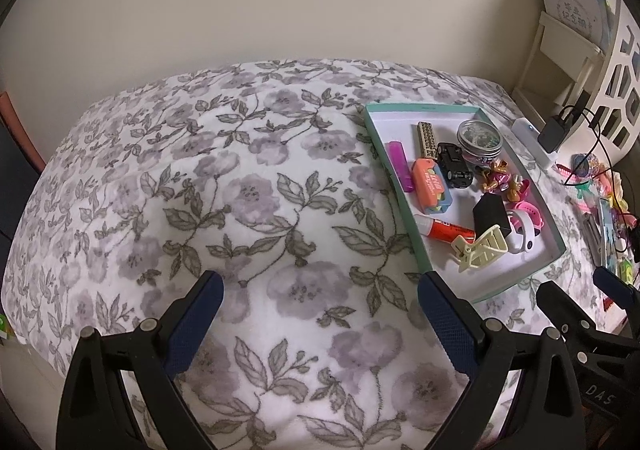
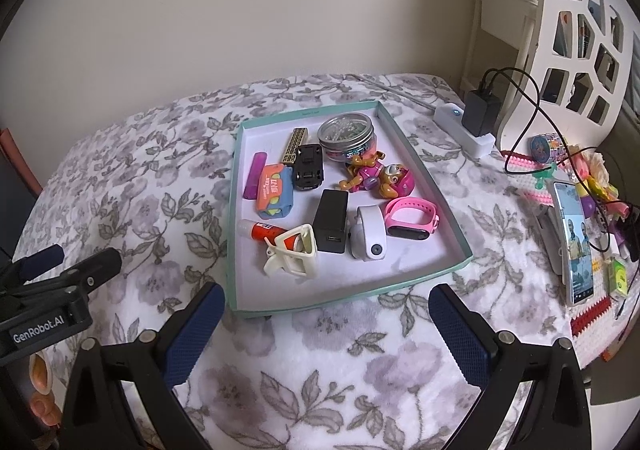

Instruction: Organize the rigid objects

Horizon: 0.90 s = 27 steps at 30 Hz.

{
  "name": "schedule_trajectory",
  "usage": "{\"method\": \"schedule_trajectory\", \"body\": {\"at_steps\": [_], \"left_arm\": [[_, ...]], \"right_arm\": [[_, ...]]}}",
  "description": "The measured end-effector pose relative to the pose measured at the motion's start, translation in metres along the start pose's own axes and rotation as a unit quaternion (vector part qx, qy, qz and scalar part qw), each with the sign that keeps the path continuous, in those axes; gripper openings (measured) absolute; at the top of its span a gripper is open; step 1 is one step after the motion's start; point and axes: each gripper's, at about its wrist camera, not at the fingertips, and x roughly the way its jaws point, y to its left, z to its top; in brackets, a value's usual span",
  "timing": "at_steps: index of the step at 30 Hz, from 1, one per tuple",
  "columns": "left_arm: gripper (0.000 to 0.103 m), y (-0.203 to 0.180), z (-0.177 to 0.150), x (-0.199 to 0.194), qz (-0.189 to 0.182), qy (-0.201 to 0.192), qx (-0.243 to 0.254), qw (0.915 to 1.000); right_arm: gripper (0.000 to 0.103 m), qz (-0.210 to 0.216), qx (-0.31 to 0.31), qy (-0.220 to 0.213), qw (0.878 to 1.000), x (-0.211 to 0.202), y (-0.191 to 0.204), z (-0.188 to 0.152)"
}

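A teal-rimmed box lid [image 2: 424,186] [image 1: 556,238] lies on the floral blanket and holds small rigid objects: a cream hair claw [image 2: 294,256], a glue stick [image 2: 262,229], a black charger block [image 2: 331,225], a white wristband [image 2: 370,232], a pink watch [image 2: 412,217], a toy pup [image 2: 376,176], a glass jar [image 2: 347,136], a black toy car [image 2: 307,166], an orange-blue case [image 2: 275,190] and a purple lighter [image 2: 255,175]. My right gripper [image 2: 326,310] is open and empty, just short of the lid's near edge. My left gripper [image 1: 320,298] is open and empty over bare blanket, left of the lid.
A phone [image 2: 574,242] leans on a stand at the right among toys and building bricks [image 2: 592,314]. A white power strip with a black charger [image 2: 478,112] and cables sits by a white shelf [image 2: 560,50]. The wall runs behind the bed.
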Motion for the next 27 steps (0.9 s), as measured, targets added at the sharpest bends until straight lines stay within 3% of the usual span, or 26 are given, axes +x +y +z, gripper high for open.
{"method": "schedule_trajectory", "body": {"at_steps": [27], "left_arm": [[0.098,0.0014,-0.0006,0.0023,0.008,0.001,-0.001,1.0]], "right_arm": [[0.103,0.001,-0.005,0.003,1.0,0.004,-0.0002,-0.0008]]}}
